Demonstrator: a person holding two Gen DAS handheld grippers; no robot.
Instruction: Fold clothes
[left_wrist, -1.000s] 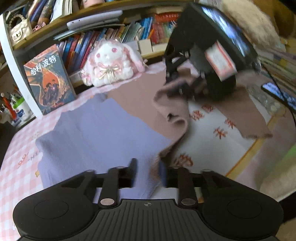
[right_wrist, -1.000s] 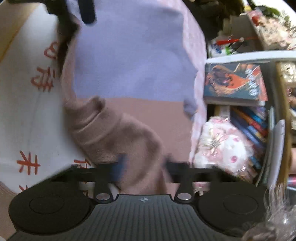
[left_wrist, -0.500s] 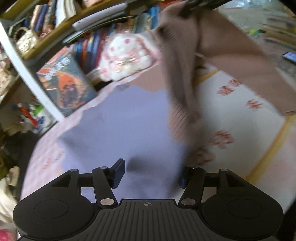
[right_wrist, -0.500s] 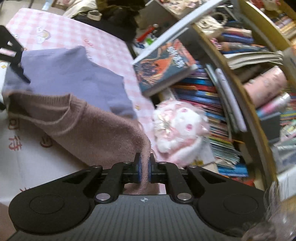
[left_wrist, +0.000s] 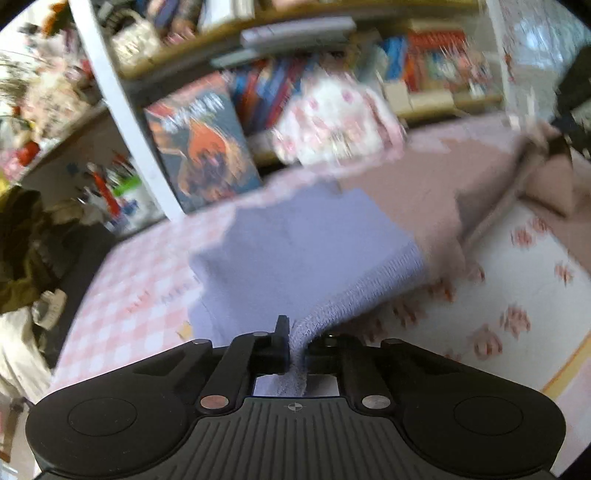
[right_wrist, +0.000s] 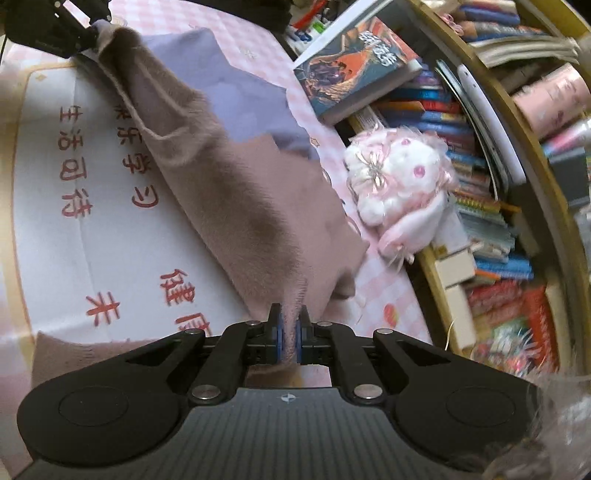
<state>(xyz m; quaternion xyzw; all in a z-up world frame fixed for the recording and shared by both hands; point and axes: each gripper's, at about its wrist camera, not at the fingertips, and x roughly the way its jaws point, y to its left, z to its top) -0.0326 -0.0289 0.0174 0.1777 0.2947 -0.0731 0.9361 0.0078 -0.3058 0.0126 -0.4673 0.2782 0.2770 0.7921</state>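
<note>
- Left gripper (left_wrist: 295, 345): half a second ago its fingers stood spread over the lavender panel with nothing between them; now they are pinching the ribbed lavender hem of the two-tone knit sweater, lavender and dusty-pink (left_wrist: 317, 236), and the cloth rises from the surface into the grip.
- Sweater, middle: the lavender part lies on the pink-and-white checked cloth (left_wrist: 147, 273) covering the desk; the dusty-pink part drapes across the white mat with red characters (right_wrist: 74, 206). In the right wrist view a fold ridge runs taut between the two grips, lifted off the mat.
- Right gripper (right_wrist: 289, 332): its blue-padded fingers are pressed on a dusty-pink edge of the sweater, as they were half a second ago. The view has swung lower, towards the mat.
- Meaning: both ends of one edge are now held, so the garment can be carried over as one flap. Judged mid-fold; which fold cannot be told.
- Far right: a white-and-pink plush rabbit (right_wrist: 399, 184) and the bookshelf (right_wrist: 491, 206) sit close behind the sweater. The left view is motion-blurred.
</note>
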